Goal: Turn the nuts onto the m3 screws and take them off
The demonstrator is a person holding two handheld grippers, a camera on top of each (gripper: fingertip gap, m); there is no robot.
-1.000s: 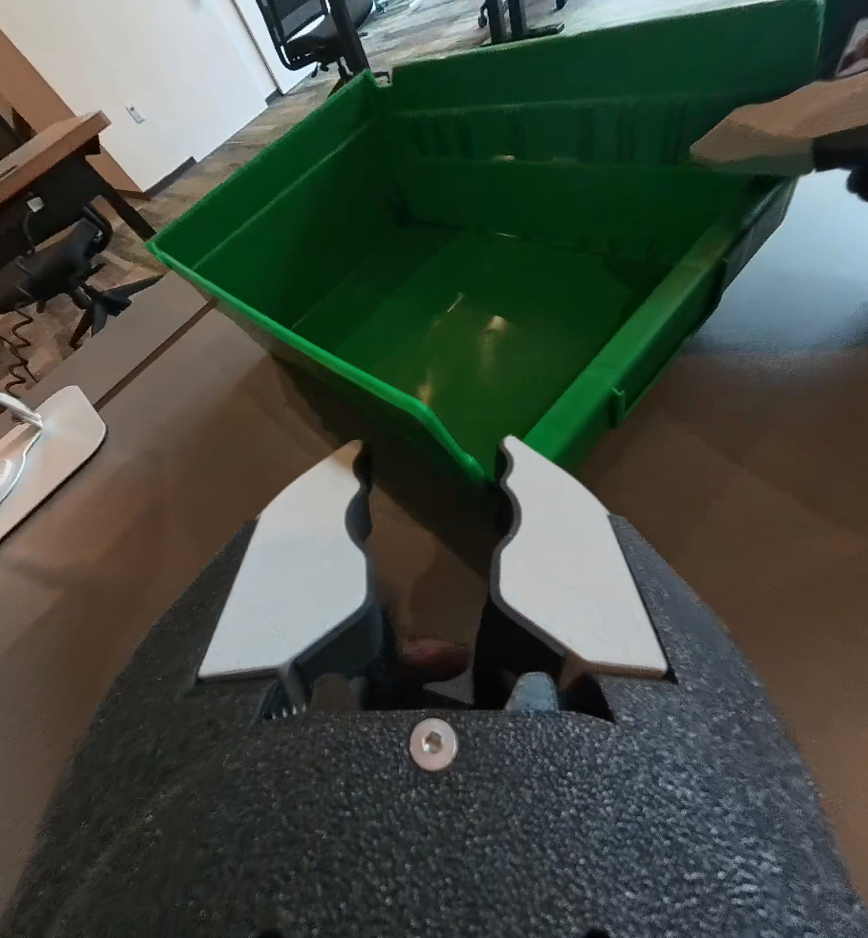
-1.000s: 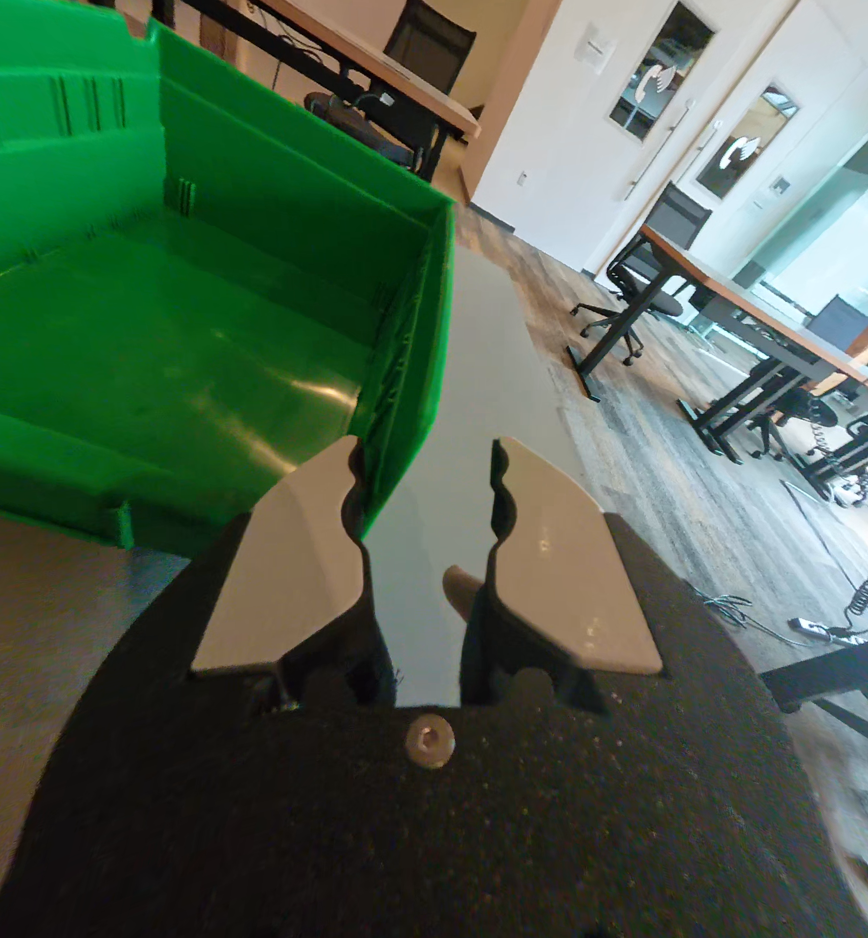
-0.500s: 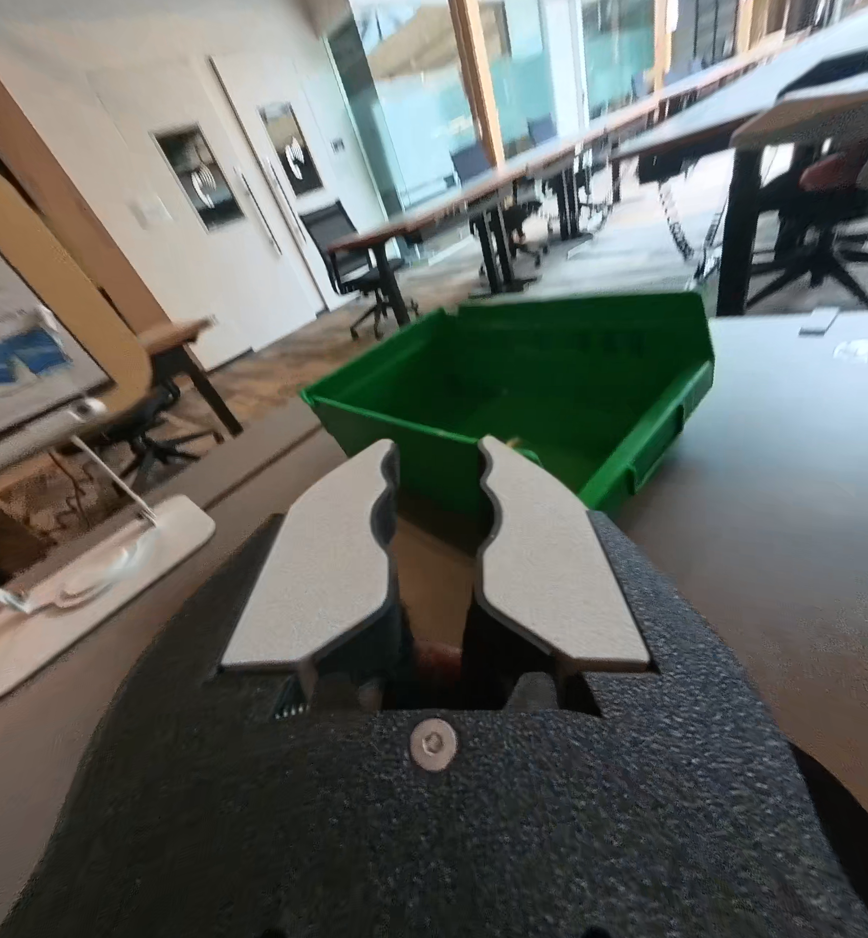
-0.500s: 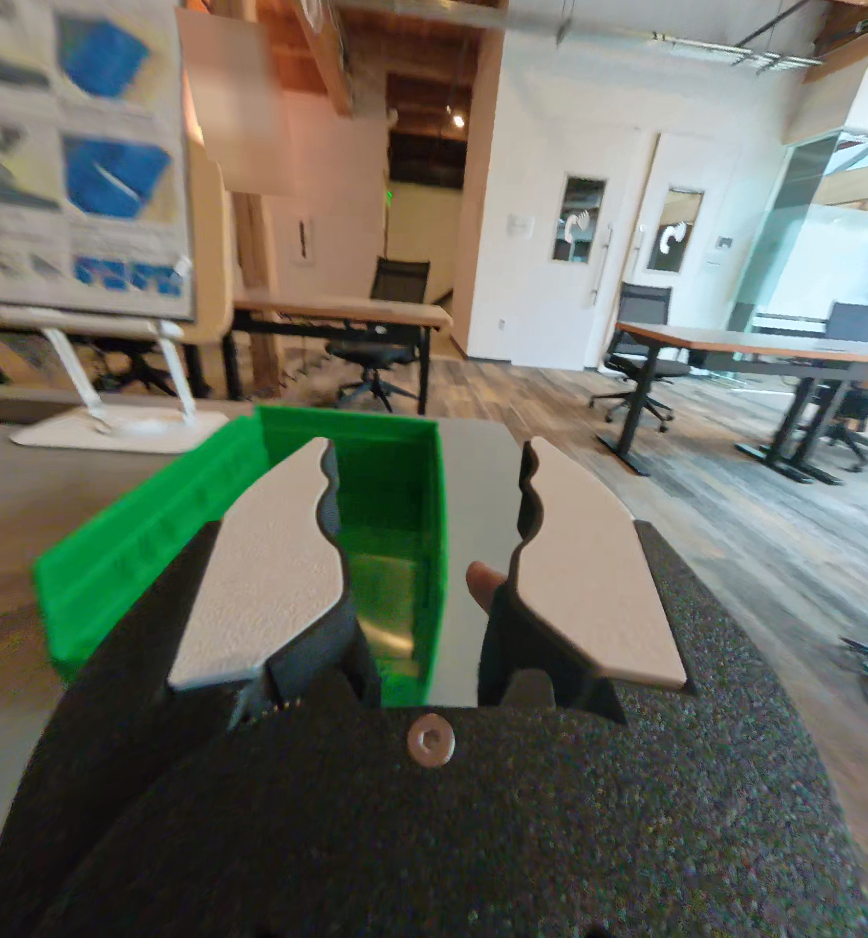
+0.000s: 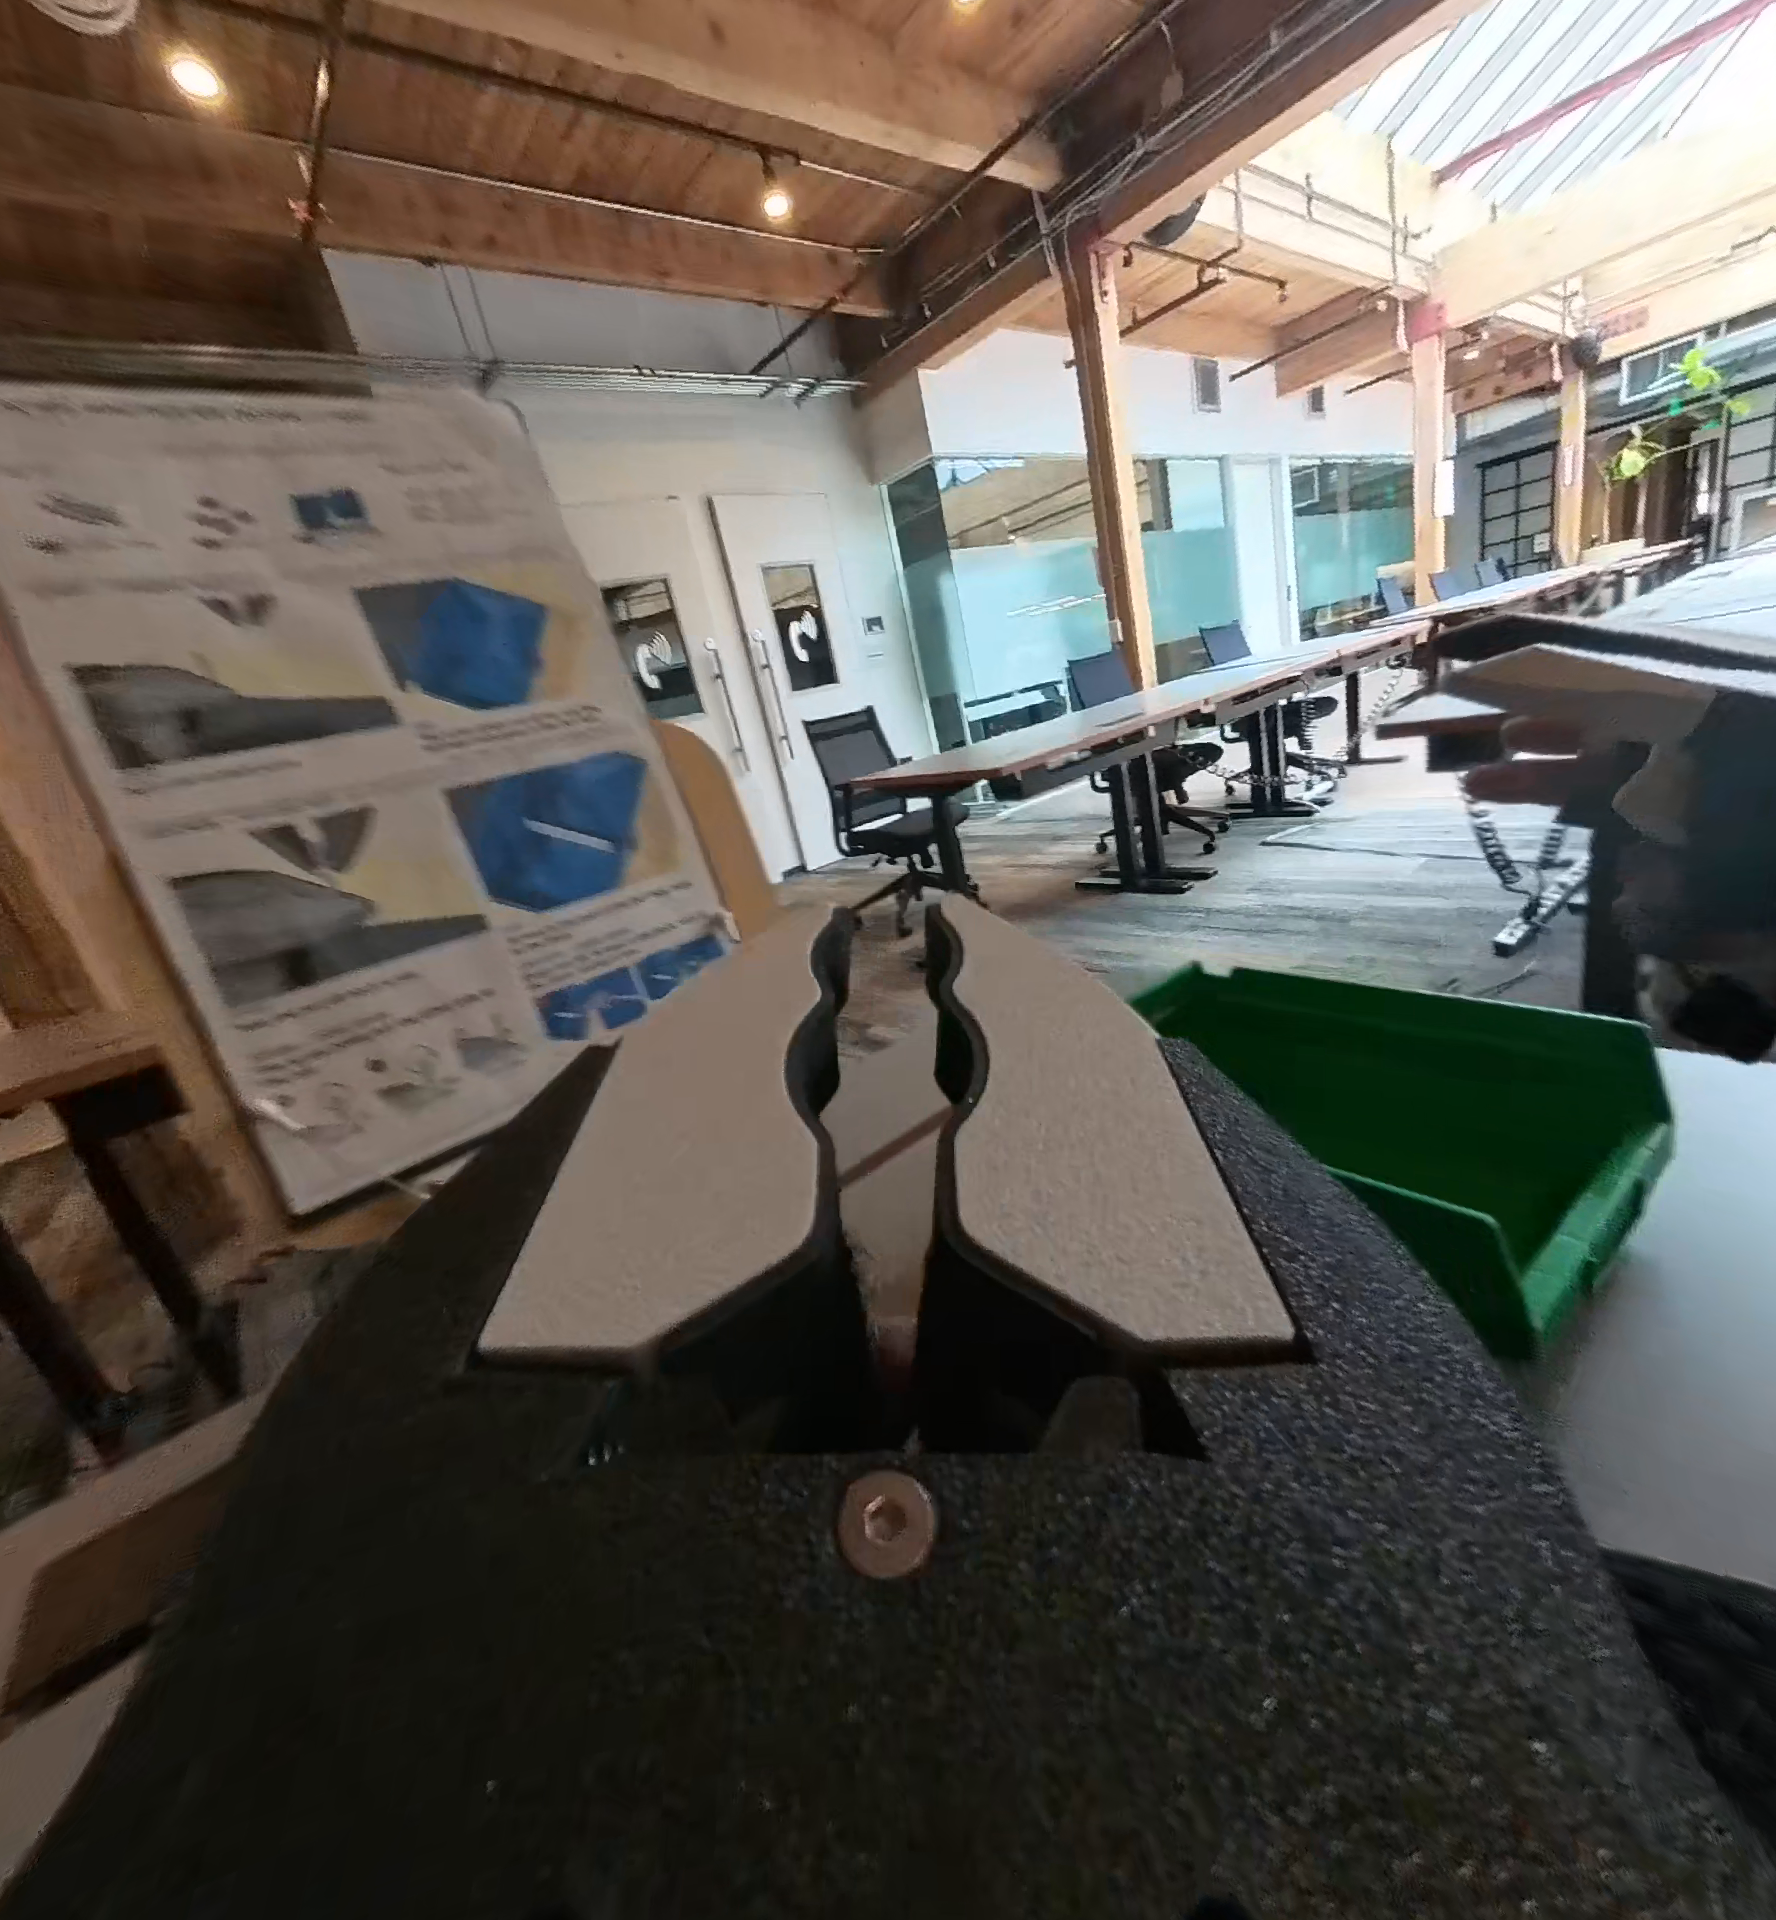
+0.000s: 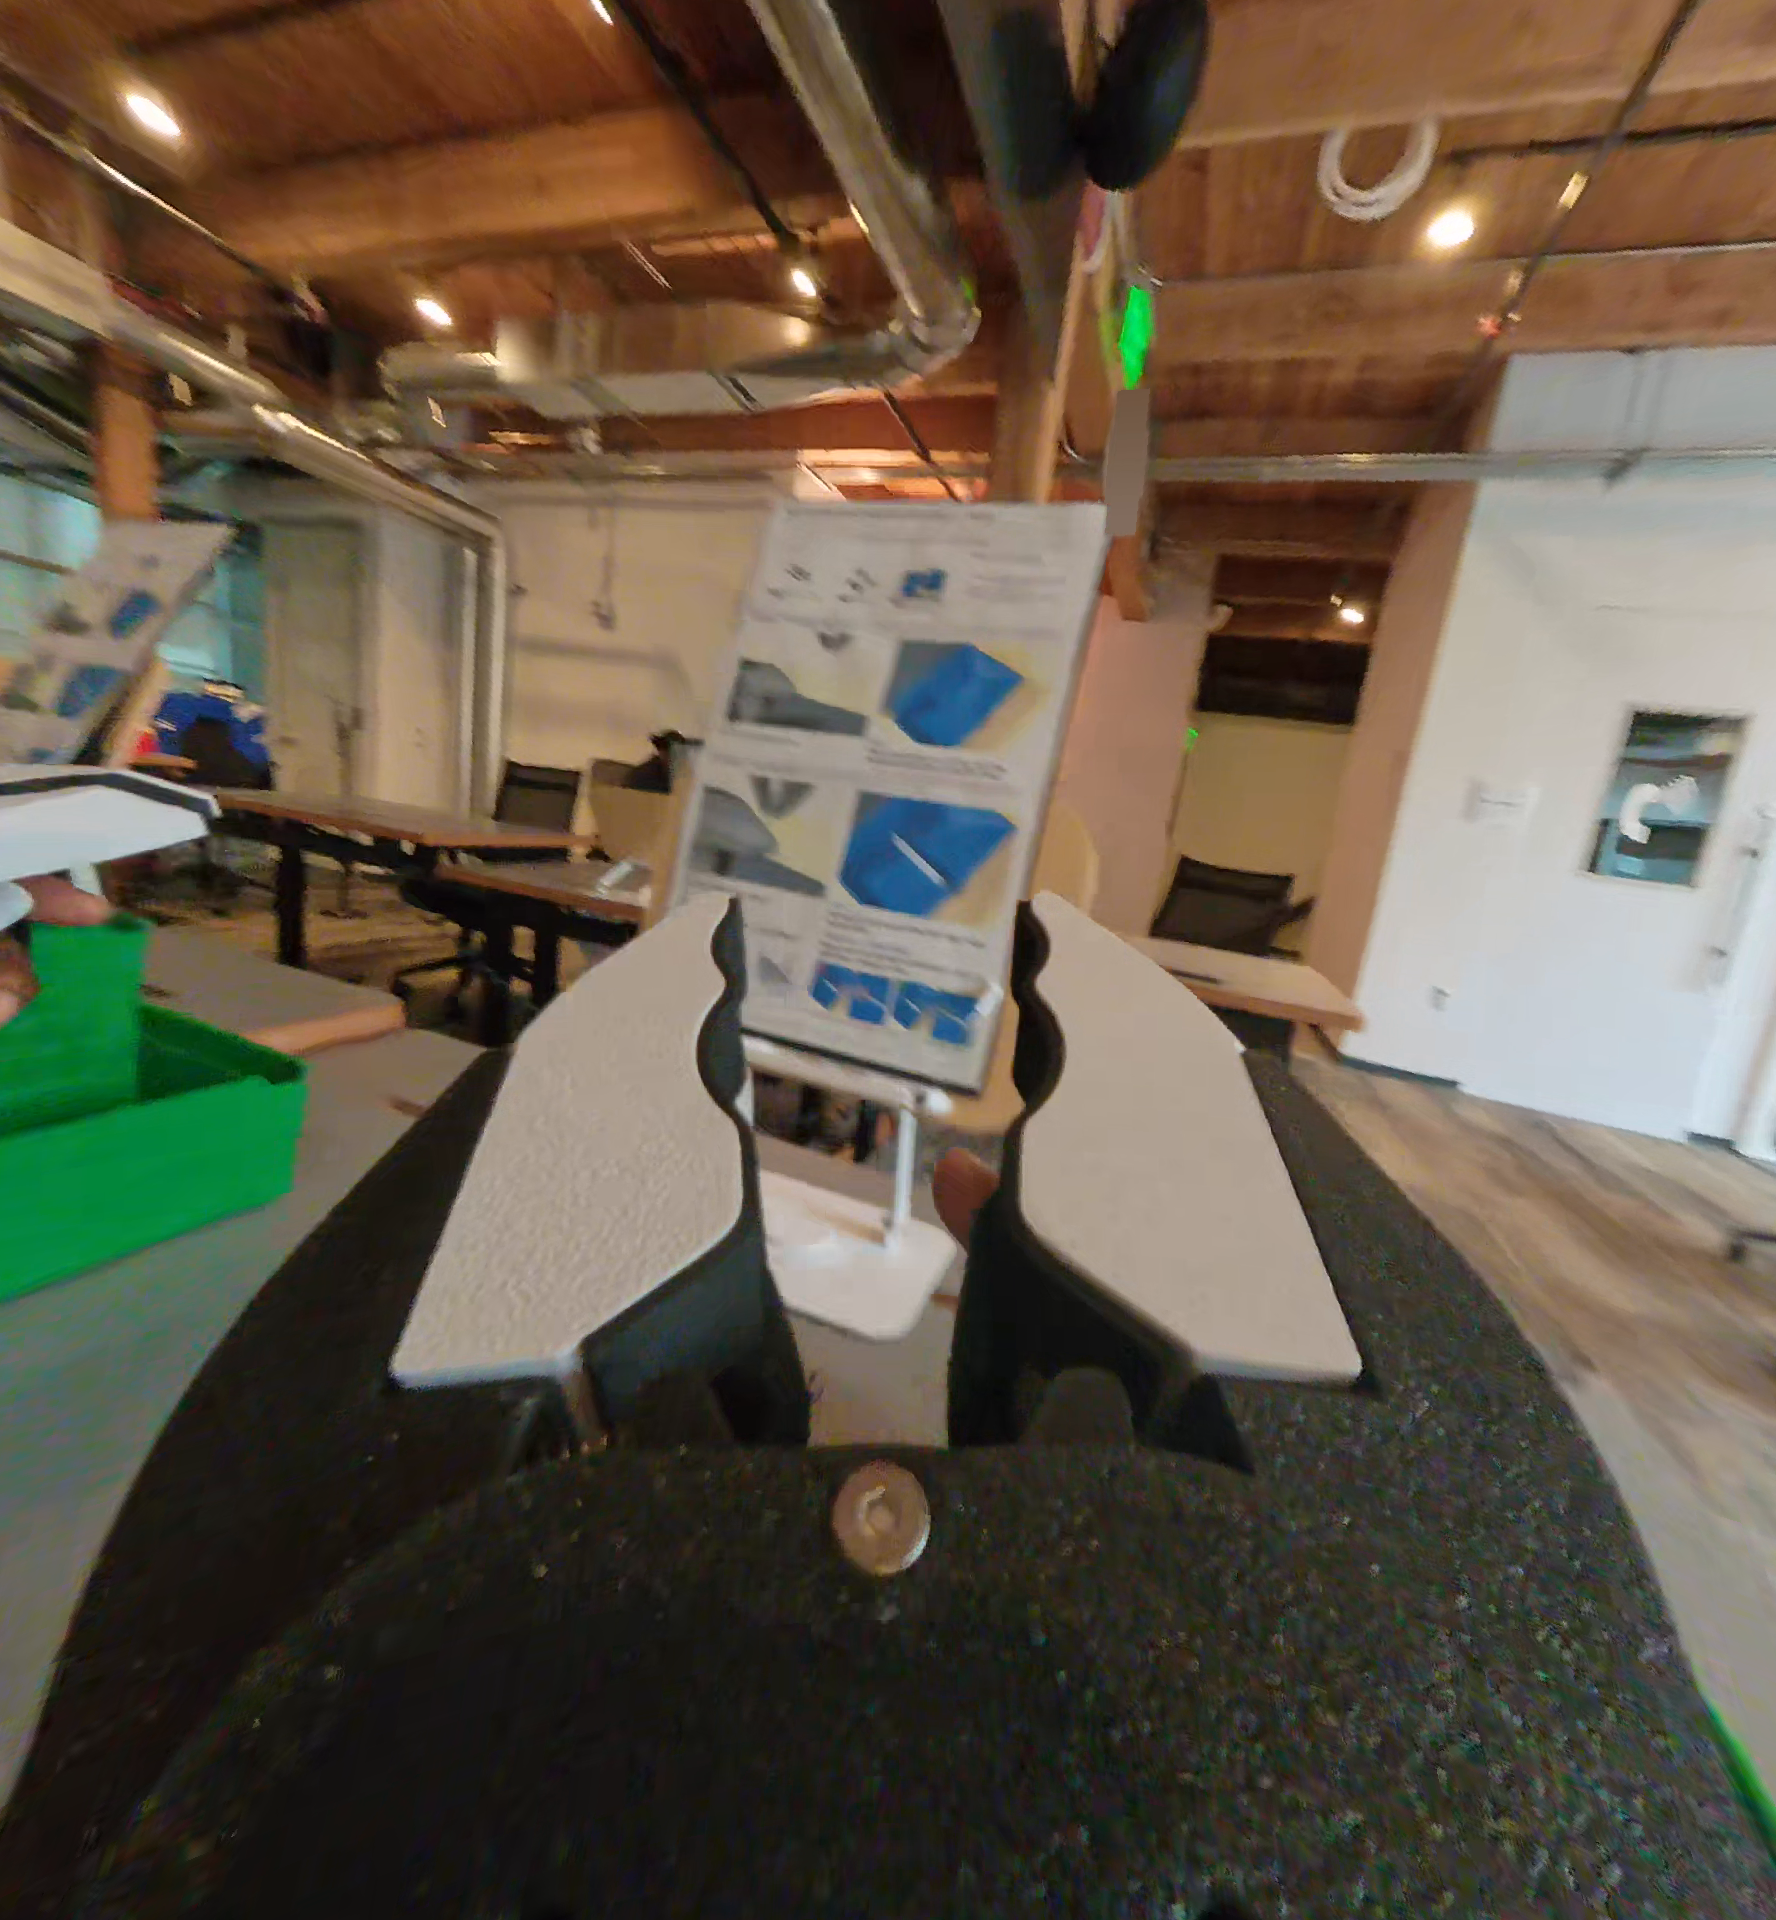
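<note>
Nuts and m3 screws show in neither view. Left tool (image 5: 884, 920) has its jaws nearly together on nothing; right tool (image 6: 871, 914) stands wider, also bare. Both are raised, aimed over the room. Green bin (image 5: 1435, 1122) on the tabletop (image 5: 1715, 1351) lies below, right of the left tool, left of the right.

Each of the 2 cameras rides just behind its own jaws, raised above the desk (image 5: 1715, 1299) and looking out level across the office. The left wrist view has the green bin (image 5: 1435, 1122) at right and the instruction board (image 5: 323, 769) at left; the right wrist view shares both, with the board (image 6: 894, 769) at centre and the bin (image 6: 105, 1164) at lower left.
</note>
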